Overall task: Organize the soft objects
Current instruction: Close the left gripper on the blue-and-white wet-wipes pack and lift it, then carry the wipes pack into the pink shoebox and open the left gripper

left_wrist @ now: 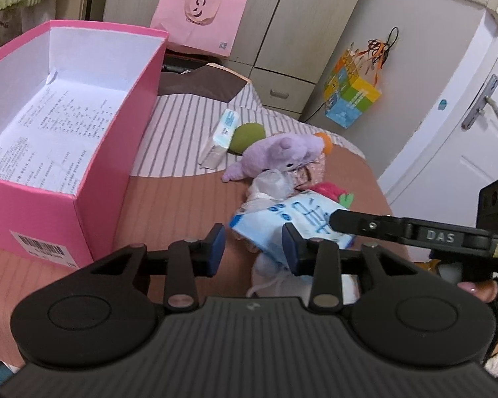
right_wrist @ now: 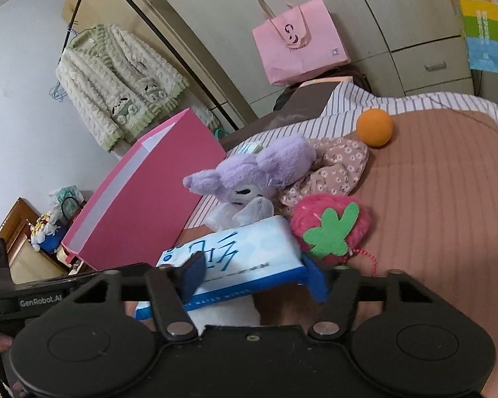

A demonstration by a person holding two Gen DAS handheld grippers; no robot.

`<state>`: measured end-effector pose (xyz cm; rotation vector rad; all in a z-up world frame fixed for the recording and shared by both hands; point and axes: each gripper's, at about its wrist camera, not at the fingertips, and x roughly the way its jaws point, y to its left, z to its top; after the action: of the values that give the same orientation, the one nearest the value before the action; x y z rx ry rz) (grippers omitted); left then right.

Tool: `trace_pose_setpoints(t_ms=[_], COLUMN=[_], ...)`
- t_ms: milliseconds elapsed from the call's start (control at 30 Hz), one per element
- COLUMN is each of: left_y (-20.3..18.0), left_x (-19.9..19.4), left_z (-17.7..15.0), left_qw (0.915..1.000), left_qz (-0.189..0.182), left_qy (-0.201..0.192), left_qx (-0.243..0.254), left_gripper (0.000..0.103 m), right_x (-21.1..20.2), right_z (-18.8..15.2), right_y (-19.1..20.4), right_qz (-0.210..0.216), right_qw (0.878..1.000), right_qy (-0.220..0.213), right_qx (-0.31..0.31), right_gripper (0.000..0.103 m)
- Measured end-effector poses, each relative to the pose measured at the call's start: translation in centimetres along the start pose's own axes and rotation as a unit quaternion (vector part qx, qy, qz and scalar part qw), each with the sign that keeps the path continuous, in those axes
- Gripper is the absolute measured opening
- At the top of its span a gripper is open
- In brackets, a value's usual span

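Note:
A blue and white tissue pack (right_wrist: 245, 262) sits between the pads of my right gripper (right_wrist: 252, 277), which is shut on it above the bed. In the left wrist view the same pack (left_wrist: 292, 222) lies just ahead, with the right gripper's finger over it. My left gripper (left_wrist: 254, 252) is open and empty, low over the brown bedspread. A purple plush toy (right_wrist: 252, 172), a pink strawberry plush (right_wrist: 330, 224), floral cloth (right_wrist: 328, 169), white socks (right_wrist: 245, 214) and an orange ball (right_wrist: 374, 127) lie in a pile. The open pink box (left_wrist: 66, 152) stands to the left.
A second tissue pack (left_wrist: 220, 137) and a green ball (left_wrist: 247, 136) lie on the striped sheet. A pink paper bag (left_wrist: 199, 16) stands at the far end by the wardrobe. A colourful bag (left_wrist: 350, 94) hangs near the door. A fleece jacket (right_wrist: 116, 83) hangs on a rack.

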<state>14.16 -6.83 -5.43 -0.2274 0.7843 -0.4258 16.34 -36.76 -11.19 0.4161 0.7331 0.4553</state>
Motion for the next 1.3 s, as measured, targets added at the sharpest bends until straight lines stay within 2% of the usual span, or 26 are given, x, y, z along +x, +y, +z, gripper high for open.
trace_pose_setpoints(t_ms=[100,167,200,333,400,467,500,633,733,800,900,1067,1300], left_y=[-0.5,-0.5,-0.4,0.2,0.6,1.2,1.2,1.4,1.3,1.1,0.6,-1.1,-1.4], left_x=[-0.5,-0.6,-0.6,-0.7,-0.6,-0.5,-0.3,0.1,0.2,0.3,0.3,-0.4,-1.8], left_z=[-0.5,-0.7,-0.8,-0.9,-0.9,-0.9,-0.9,-1.1,-1.1,-1.1,-1.3,-1.9,-1.6], left_qw=[0.9998,0.9999,0.9999,0.9996,0.9988,0.9952,0.9942,0.9931,0.9945,0.9953,0.9968,0.9986,0.9982], left_qz=[0.012,0.009,0.007,0.002,-0.02,-0.068,-0.074,-0.065,-0.055,-0.053,-0.055,-0.029,-0.029], left_qy=[-0.016,-0.009,-0.005,0.004,0.01,0.009,0.013,0.004,-0.002,-0.004,-0.015,-0.045,-0.051], left_qx=[-0.002,-0.002,-0.008,-0.027,-0.044,-0.07,-0.077,-0.098,-0.089,-0.081,-0.055,0.002,0.012], left_gripper=[0.037,0.046,0.052,0.056,0.054,0.052,0.049,0.04,0.034,0.033,0.033,0.031,0.03], right_x=[-0.6,-1.1,-1.2,-1.6,-1.7,-1.7,-1.7,-1.7,-1.5,-1.3,-1.0,-0.5,-1.3], right_z=[0.0,0.0,-0.1,-0.2,-0.3,-0.4,-0.5,-0.6,-0.6,-0.7,-0.7,-0.6,-0.6], right_y=[-0.1,-0.1,-0.1,0.2,0.3,0.4,0.4,0.4,0.2,0.2,0.5,0.7,2.6], right_qz=[0.0,0.004,0.005,0.007,0.006,0.008,0.009,0.006,0.009,0.012,0.007,0.022,0.014], right_qw=[1.0,1.0,1.0,1.0,1.0,1.0,1.0,1.0,1.0,1.0,1.0,0.999,0.999], right_qy=[-0.009,-0.015,-0.018,-0.022,-0.022,-0.022,-0.022,-0.025,-0.017,-0.011,0.001,0.024,0.021], right_qx=[0.003,0.006,0.006,-0.005,-0.011,-0.013,-0.013,-0.015,-0.017,-0.019,-0.027,-0.022,-0.029], right_gripper=[0.046,0.037,0.035,0.032,0.032,0.032,0.032,0.032,0.032,0.032,0.038,0.044,0.055])
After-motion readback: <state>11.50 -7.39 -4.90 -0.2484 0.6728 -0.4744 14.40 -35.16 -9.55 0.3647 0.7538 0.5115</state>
